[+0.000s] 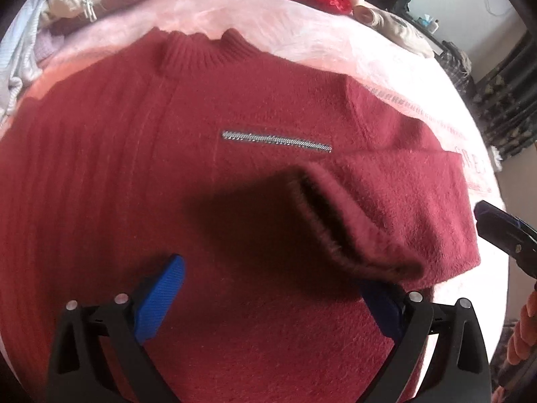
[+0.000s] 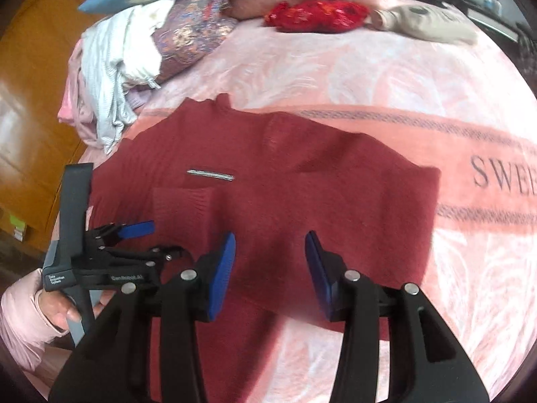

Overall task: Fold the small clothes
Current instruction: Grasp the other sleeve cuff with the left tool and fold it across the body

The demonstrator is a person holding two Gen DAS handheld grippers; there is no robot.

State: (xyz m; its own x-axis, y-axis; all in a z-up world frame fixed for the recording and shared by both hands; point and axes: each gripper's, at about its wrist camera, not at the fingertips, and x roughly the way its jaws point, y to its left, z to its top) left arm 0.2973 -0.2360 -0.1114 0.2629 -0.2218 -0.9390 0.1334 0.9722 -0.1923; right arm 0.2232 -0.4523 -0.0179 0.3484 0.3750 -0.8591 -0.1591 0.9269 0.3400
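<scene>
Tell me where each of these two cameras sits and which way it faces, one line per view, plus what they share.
Left wrist: rides on the left gripper, aimed steeply down at the dark red sweater, collar far, a sleeve folded across; jaws open; the right gripper's tip shows at the right edge.
Right wrist: rides on the right gripper, looking down and forward over the sweater and pink blanket; jaws open; the left gripper and the hand holding it show at left.
Shared: sweater, its silver strip, blanket, red bundle.

I see a bed [image 2: 386,77] under a pink blanket; the maroon sweater [image 2: 268,201] lies centred, clothes pile [image 2: 110,77] at 10 o'clock, red cloth [image 2: 315,15] at 12.
</scene>
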